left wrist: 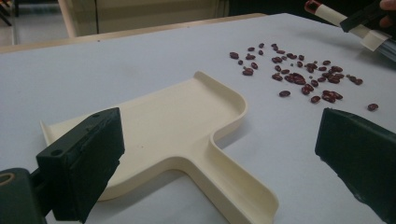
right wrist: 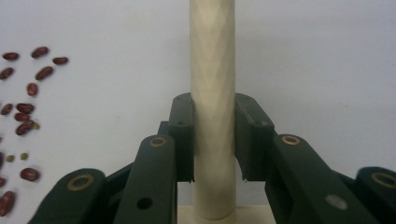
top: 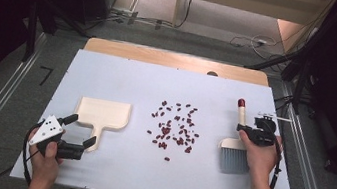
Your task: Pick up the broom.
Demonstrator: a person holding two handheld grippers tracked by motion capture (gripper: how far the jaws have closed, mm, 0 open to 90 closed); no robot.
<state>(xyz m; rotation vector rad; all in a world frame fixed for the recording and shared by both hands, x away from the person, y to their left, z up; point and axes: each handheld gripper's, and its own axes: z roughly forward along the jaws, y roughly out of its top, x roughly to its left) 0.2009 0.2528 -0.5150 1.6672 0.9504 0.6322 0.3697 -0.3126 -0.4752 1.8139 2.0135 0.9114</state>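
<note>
The brush lies lengthwise, red-tipped handle pointing away, bristles toward the person.

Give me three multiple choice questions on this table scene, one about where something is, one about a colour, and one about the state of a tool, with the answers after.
1. In the high view, where do the beans lie?
A. between the dustpan and the brush
B. inside the dustpan
C. on the floor

2. What colour is the tip of the brush handle?
A. blue
B. red
C. green

3. How does the right tool stand?
A. wide open over the beans
B. shut on the dustpan
C. shut on the brush handle

Answers:
1 A: the beans are scattered on the white sheet, dustpan to their left and brush to their right.
2 B: the far end of the cream handle is dark red.
3 C: in the right gripper view both pads press the sides of the cream handle.
</note>
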